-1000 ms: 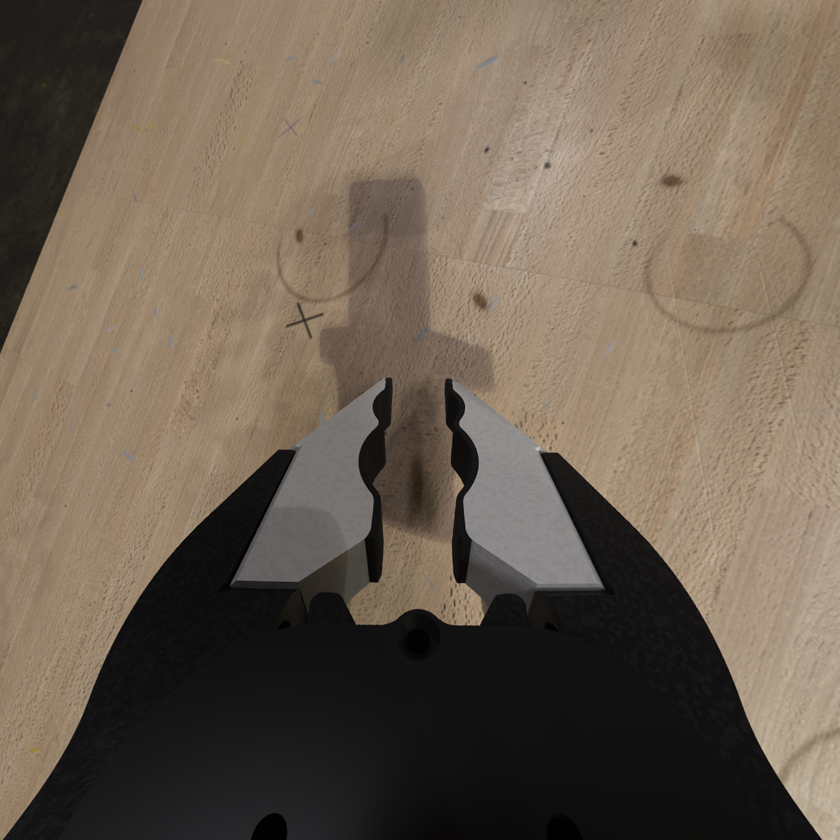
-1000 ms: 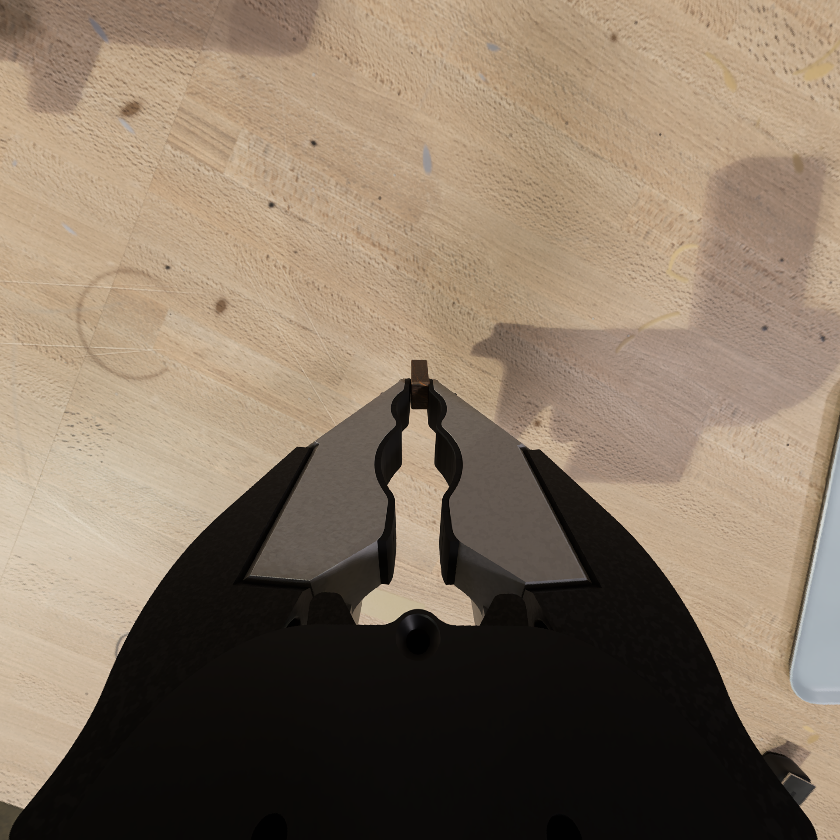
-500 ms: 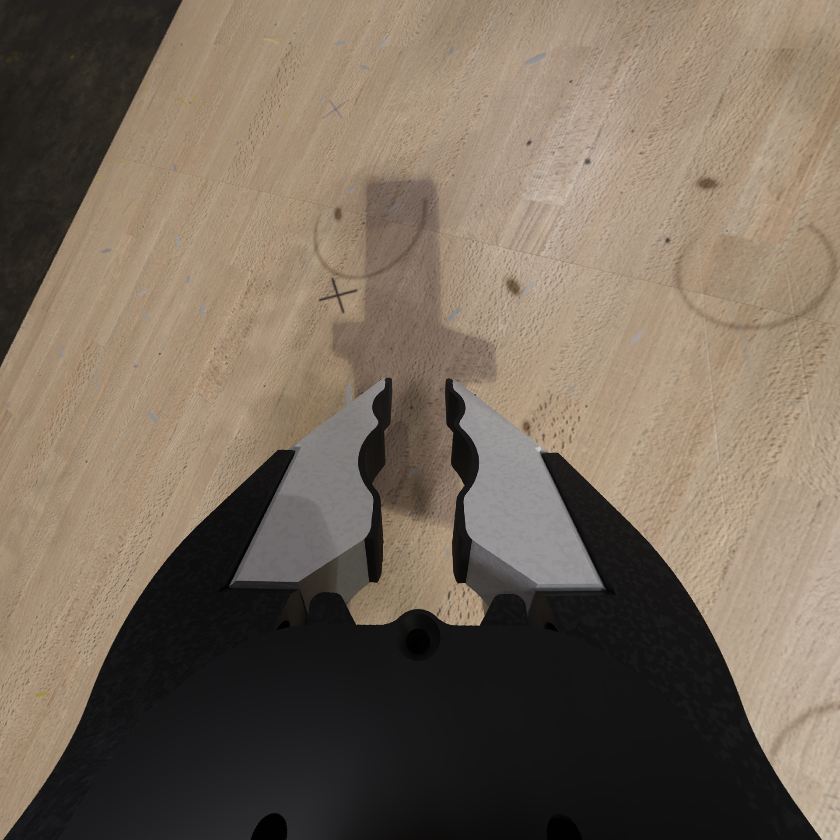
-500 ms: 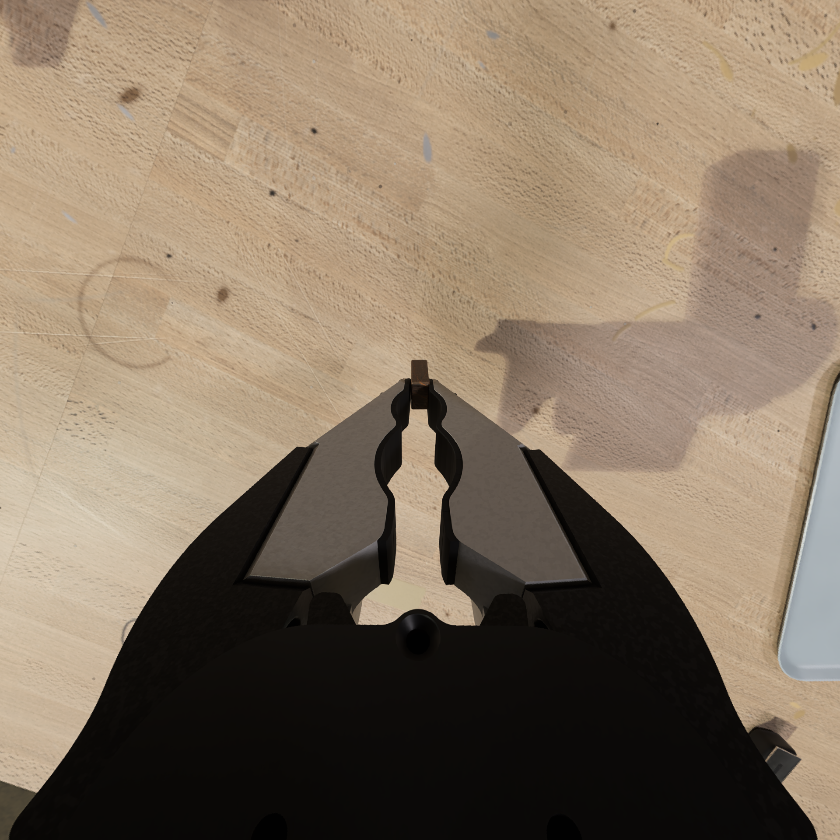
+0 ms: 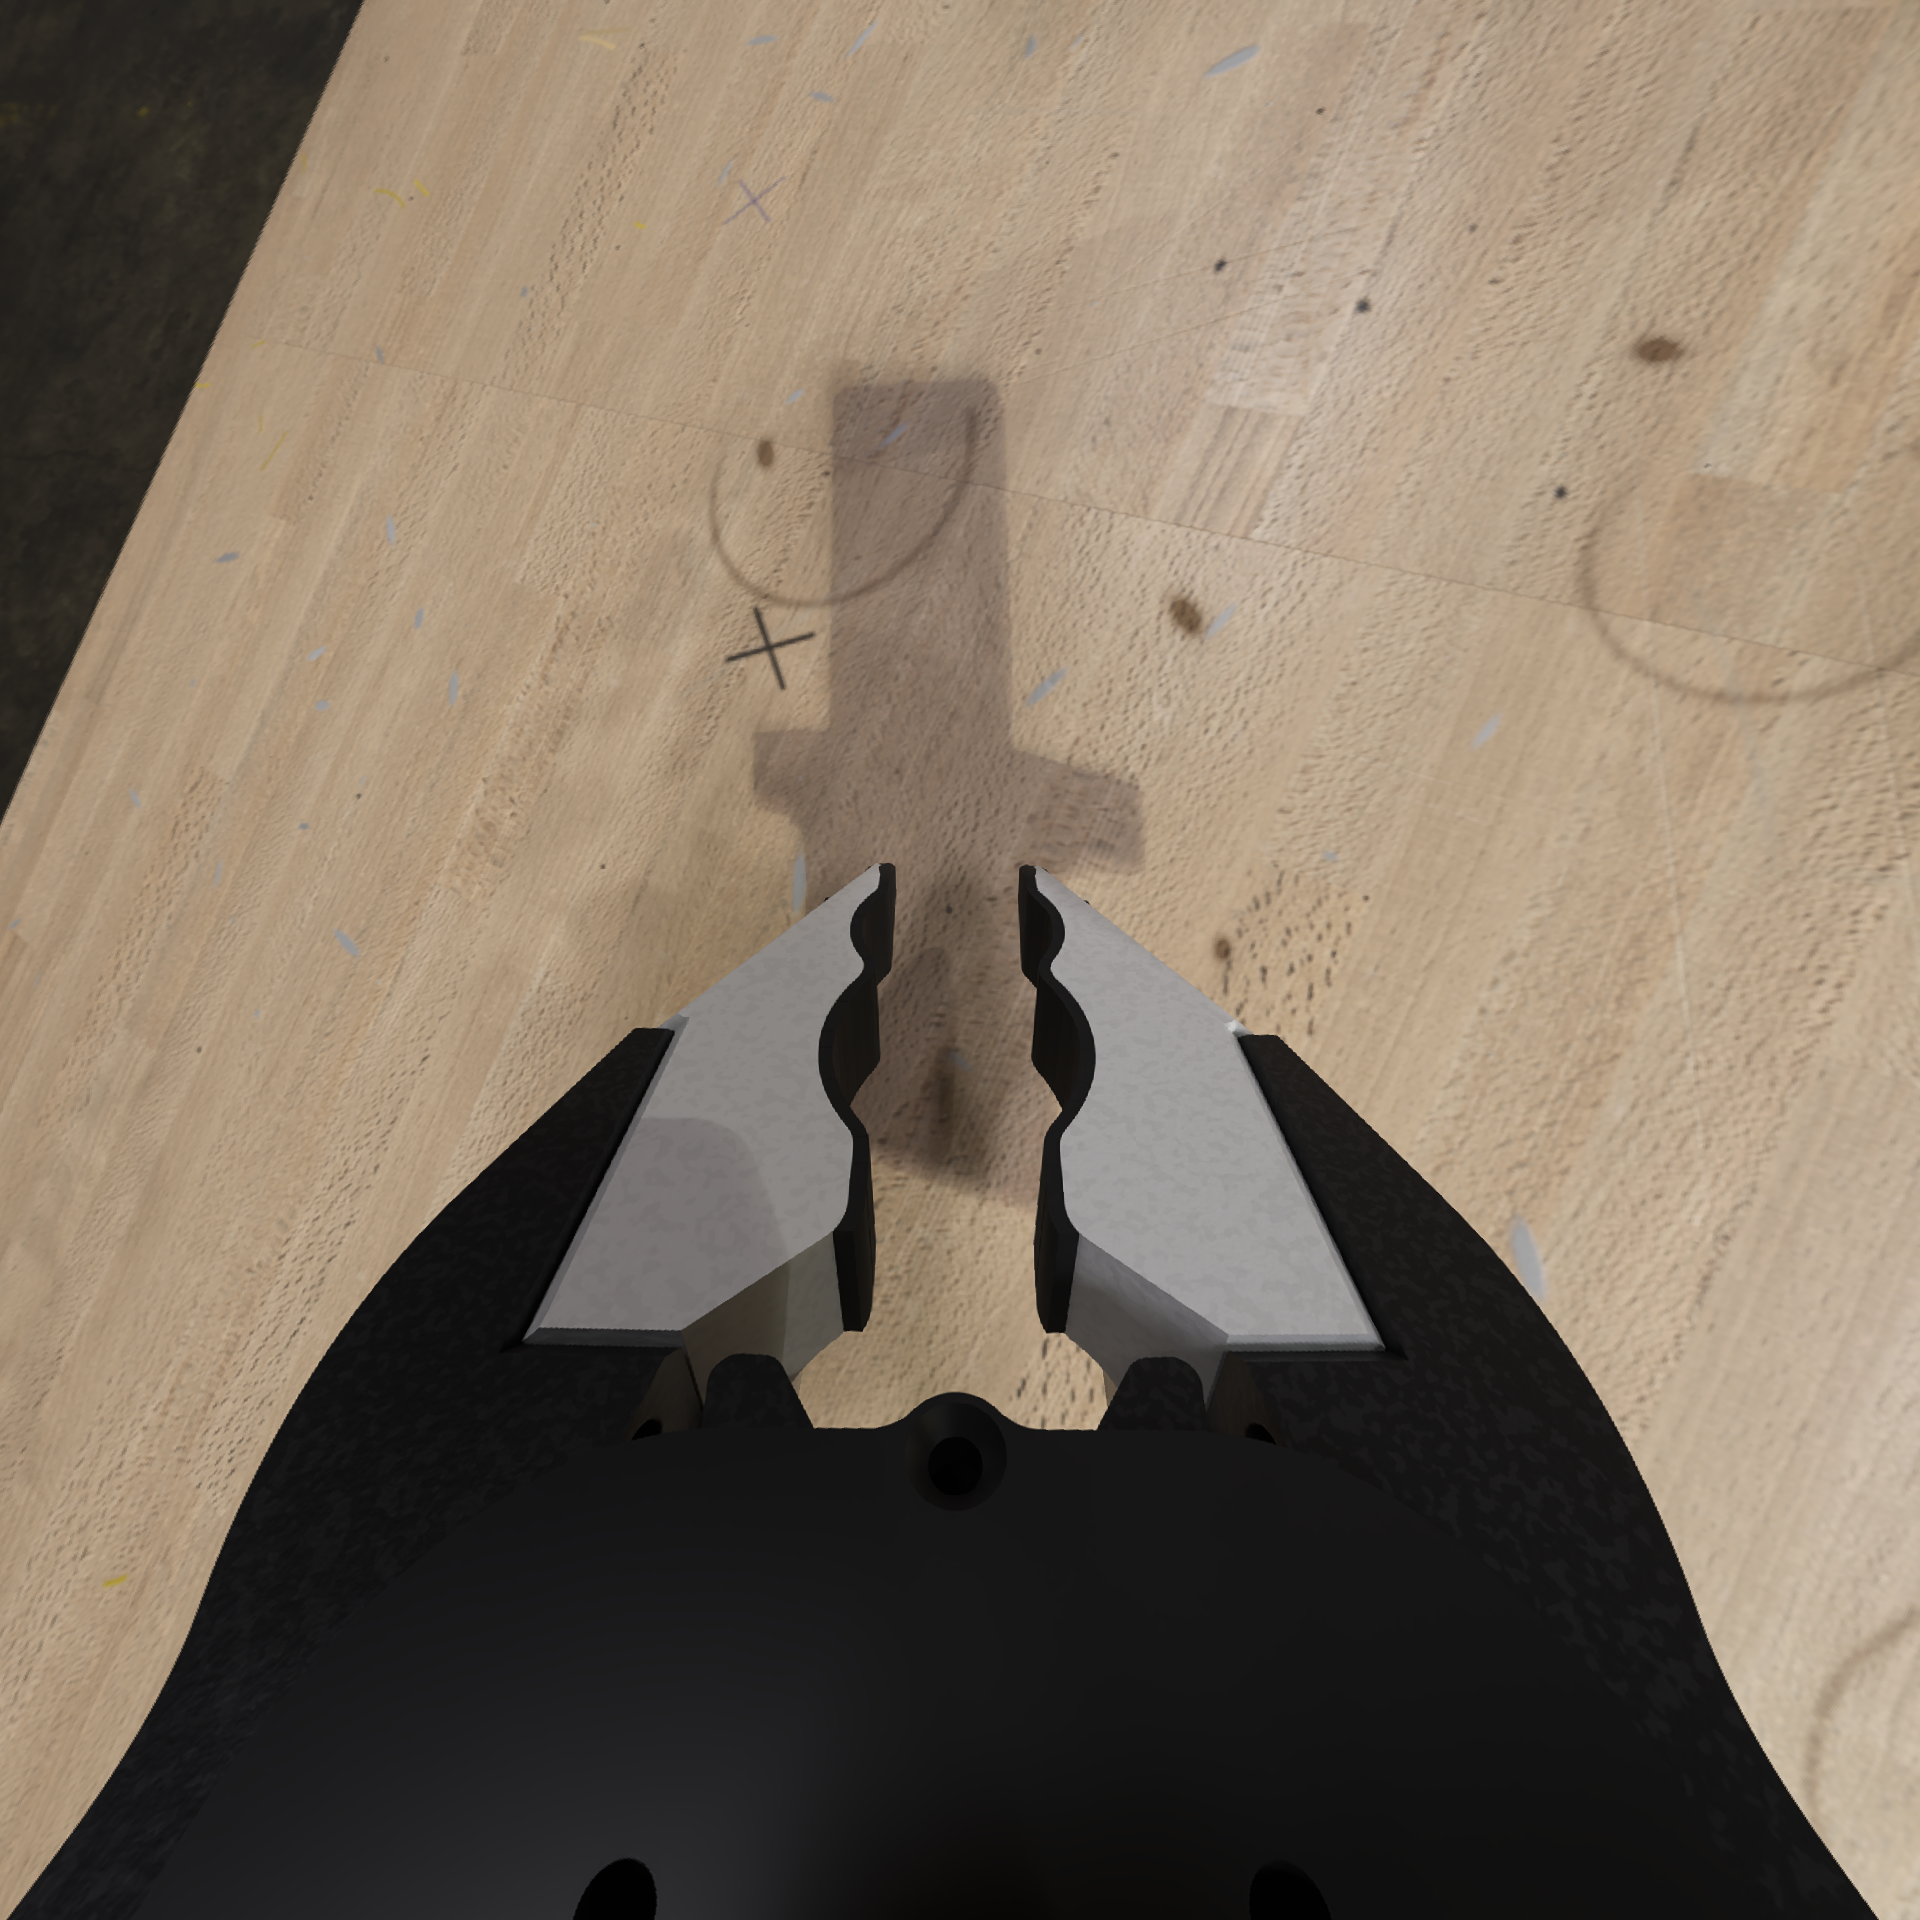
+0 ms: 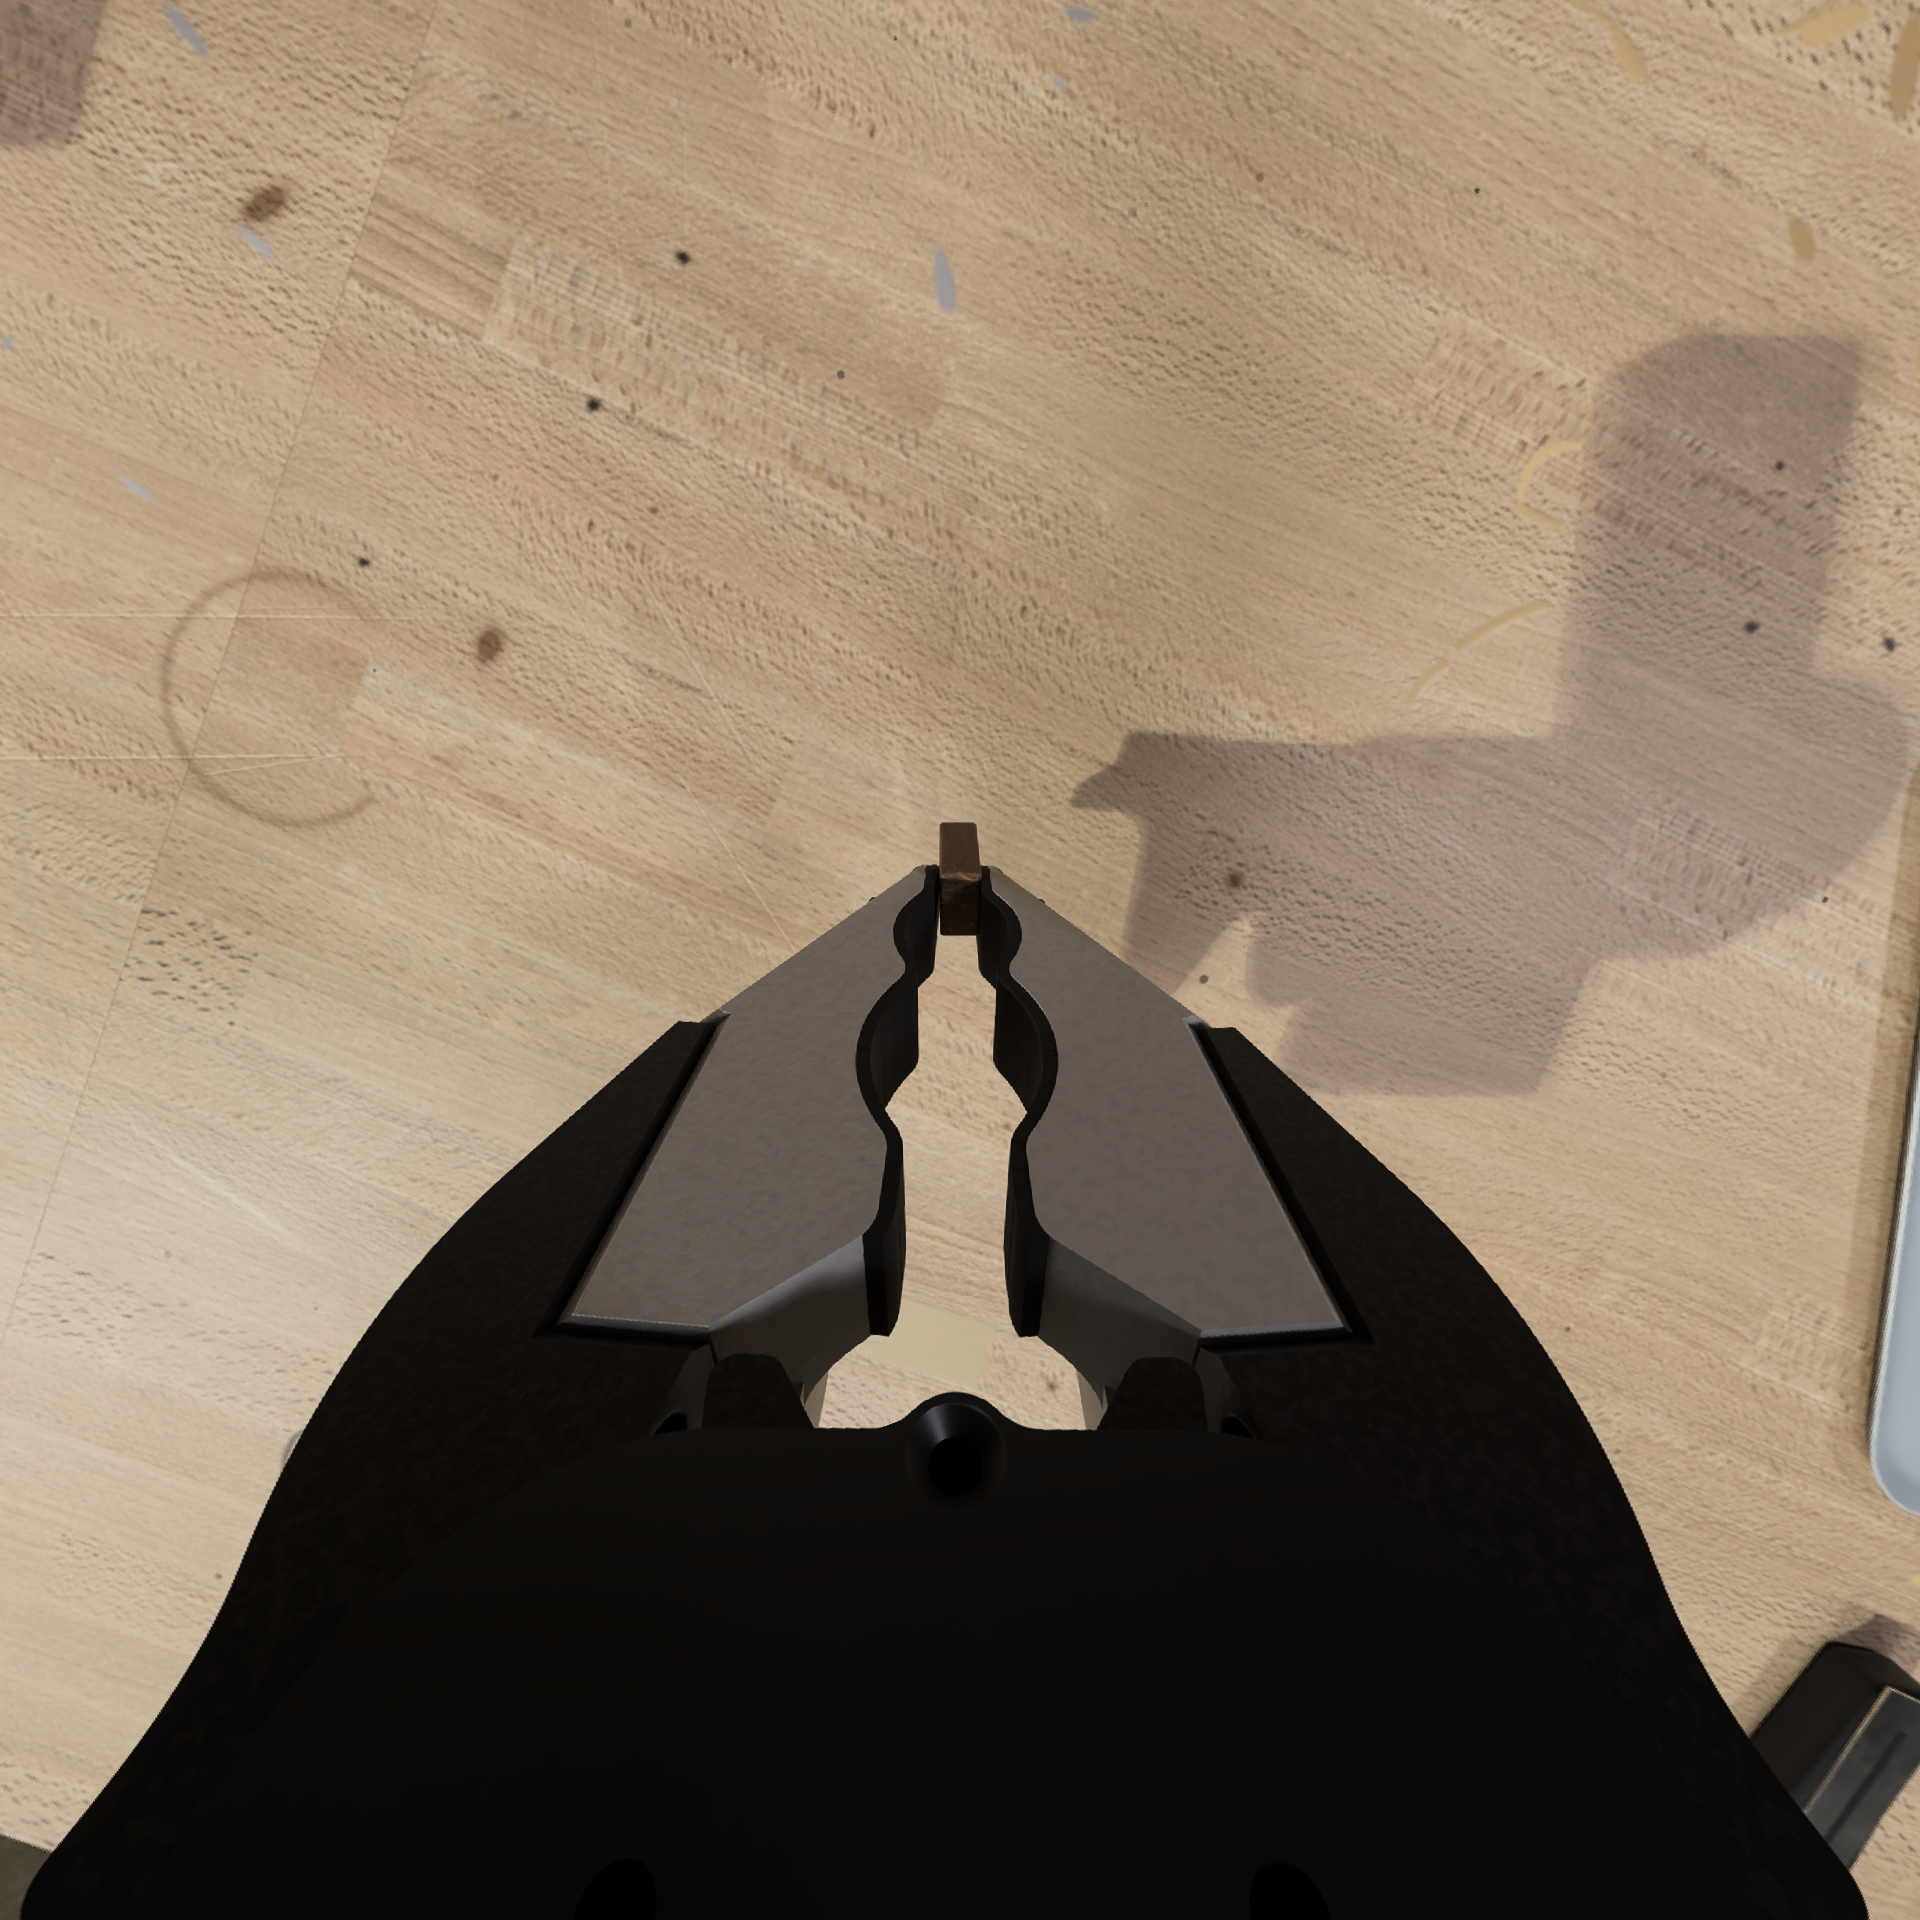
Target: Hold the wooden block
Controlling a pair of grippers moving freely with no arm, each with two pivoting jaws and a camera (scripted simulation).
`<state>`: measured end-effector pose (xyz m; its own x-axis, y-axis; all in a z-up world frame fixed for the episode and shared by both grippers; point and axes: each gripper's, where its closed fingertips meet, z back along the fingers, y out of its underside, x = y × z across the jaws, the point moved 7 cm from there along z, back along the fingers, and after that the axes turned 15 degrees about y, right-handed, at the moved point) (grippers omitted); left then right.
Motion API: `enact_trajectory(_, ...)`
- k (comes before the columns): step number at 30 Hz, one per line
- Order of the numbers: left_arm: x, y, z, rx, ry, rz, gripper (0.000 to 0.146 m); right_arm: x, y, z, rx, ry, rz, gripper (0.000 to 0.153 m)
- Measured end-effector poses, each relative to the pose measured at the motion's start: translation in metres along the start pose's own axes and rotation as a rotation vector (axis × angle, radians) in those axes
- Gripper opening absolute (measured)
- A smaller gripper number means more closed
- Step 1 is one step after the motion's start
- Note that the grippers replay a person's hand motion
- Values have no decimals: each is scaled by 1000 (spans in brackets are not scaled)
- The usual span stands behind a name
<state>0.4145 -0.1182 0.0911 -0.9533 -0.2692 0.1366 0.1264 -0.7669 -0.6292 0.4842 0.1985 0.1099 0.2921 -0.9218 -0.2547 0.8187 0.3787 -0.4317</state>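
Note:
A small dark brown wooden block (image 6: 958, 878) is pinched between the tips of my right gripper (image 6: 958, 902), which is shut on it and holds it above the wooden tabletop (image 6: 727, 520). The block's end sticks out a little past the fingertips. My left gripper (image 5: 956, 883) is open and empty above the tabletop (image 5: 1351, 935), with its shadow on the wood just ahead. The block does not show in the left wrist view.
A pale grey tray edge (image 6: 1896, 1299) lies at the right border of the right wrist view, and a dark metal object (image 6: 1860, 1745) sits at the bottom right. The table's left edge meets dark floor (image 5: 104, 312) in the left wrist view.
The left gripper has drifted left and forward over the table, so the floor edge shows more. The right gripper has shifted slightly with the block still held; the tray edge moved in view.

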Motion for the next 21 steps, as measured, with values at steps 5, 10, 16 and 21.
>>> enact_trajectory(5,14,1,4,-3,-54,29,24,1,6,2,-20,-7,-8,6)
enact_trajectory(10,32,-1,10,-30,-124,113,24,-3,12,4,-49,-13,-17,6)
enact_trajectory(16,49,-8,12,-41,-174,165,24,-6,17,1,-78,-37,-40,6)
enact_trajectory(21,60,-15,7,-20,-188,150,23,-10,17,-3,-67,-65,-35,6)
